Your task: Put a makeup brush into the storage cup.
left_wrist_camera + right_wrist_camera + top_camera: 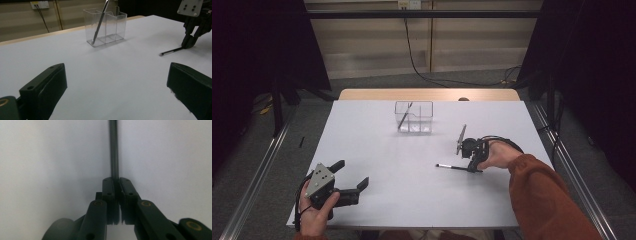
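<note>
Pen (pixel 451 167) between right gripper (pixel 472 168) pads

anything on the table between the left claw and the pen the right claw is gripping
Nothing: in the high view the white table is bare from the open left claw to the pen clamped in the right claw.
</note>
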Available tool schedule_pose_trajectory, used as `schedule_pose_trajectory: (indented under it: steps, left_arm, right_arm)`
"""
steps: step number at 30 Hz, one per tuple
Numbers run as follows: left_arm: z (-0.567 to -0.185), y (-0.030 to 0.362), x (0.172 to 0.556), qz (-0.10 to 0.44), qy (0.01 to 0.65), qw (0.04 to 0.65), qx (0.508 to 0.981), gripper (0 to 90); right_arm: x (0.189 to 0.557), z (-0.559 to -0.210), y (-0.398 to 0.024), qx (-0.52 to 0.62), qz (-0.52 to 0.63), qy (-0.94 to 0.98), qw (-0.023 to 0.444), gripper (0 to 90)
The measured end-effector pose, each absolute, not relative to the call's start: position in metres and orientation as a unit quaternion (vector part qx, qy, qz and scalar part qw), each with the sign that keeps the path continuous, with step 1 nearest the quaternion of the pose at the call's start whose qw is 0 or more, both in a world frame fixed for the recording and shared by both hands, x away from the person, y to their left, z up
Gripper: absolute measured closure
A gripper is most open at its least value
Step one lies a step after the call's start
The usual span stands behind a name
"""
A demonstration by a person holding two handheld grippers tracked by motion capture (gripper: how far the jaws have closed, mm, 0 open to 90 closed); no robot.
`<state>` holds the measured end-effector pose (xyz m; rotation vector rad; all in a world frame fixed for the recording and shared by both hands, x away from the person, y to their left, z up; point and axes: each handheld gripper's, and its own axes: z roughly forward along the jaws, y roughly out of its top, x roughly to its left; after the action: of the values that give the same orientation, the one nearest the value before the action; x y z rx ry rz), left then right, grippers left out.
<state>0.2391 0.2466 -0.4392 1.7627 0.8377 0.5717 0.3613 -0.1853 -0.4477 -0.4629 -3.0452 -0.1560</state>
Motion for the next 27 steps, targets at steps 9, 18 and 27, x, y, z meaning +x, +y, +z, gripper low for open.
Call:
schedule_pose_trajectory:
  steps: [9,18,27]
  left_arm:
    - [-0.4395,0.2467,0.2393,0.239,0.35,0.526,0.738,2.6]
    - [-0.4397,0.2466,0.2398,0.239,0.351,0.526,0.737,2.6]
    - [-0.4397,0.247,0.2395,0.239,0.353,0.527,0.736,2.6]
  right_arm:
    - [0.3605,-0.4481,-0.1863,-0.153,-0.057,-0.986,0.026,84.8]
    - [0.3588,-0.4477,-0.1925,-0.165,-0.076,-0.983,0.026,84.9]
    - [0.359,-0.4476,-0.1945,-0.17,-0.086,-0.981,0.024,84.9]
